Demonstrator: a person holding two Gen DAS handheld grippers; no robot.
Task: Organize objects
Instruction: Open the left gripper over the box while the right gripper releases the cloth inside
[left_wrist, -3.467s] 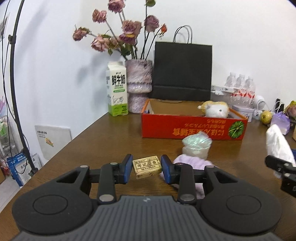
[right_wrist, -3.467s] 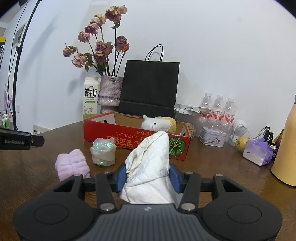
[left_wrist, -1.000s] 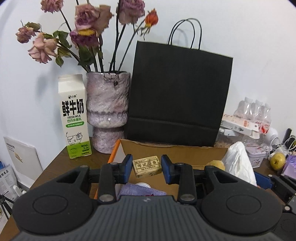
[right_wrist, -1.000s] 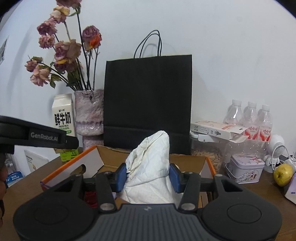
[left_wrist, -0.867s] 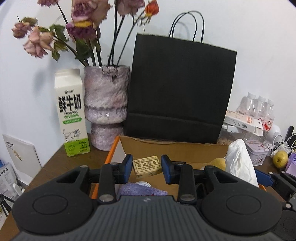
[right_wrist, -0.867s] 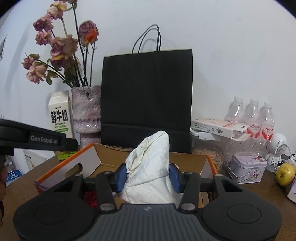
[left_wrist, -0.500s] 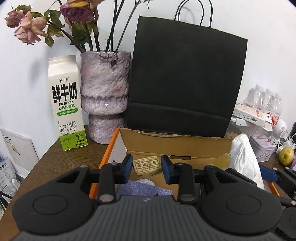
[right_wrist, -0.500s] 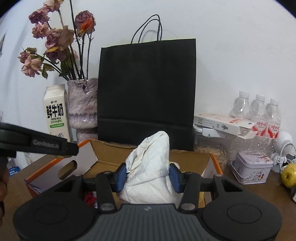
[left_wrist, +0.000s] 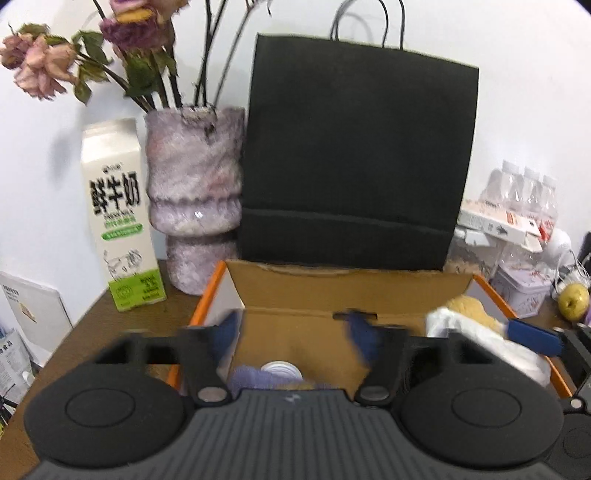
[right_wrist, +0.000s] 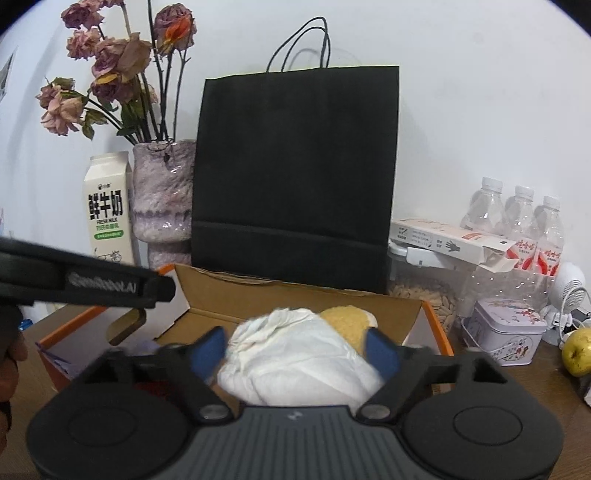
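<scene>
An open cardboard box (left_wrist: 351, 280) with orange rims sits on the brown table. My left gripper (left_wrist: 295, 334) hovers over its left half, jaws opening, with nothing between the blurred blue pads. Below them lie a purple cloth (left_wrist: 245, 376), a white lid (left_wrist: 280, 369) and a tan blur (left_wrist: 295, 386) that may be the small labelled block. My right gripper (right_wrist: 295, 350) is over the box's (right_wrist: 295, 299) right half, jaws opening. The white crumpled bag (right_wrist: 295, 354) sags between the pads, resting in the box against a yellow plush toy (right_wrist: 347, 323).
Behind the box stand a black paper bag (left_wrist: 354, 166), a purple vase of dried roses (left_wrist: 194, 199) and a milk carton (left_wrist: 118, 218). To the right are water bottles (right_wrist: 521, 214), a seed jar (right_wrist: 424, 291), a small tin (right_wrist: 506, 336) and a yellow-green fruit (right_wrist: 578, 352).
Both grippers' jaws have spread wide. The tan block has left the left jaws and dropped toward the box. The white bag has slumped from upright down into the box.
</scene>
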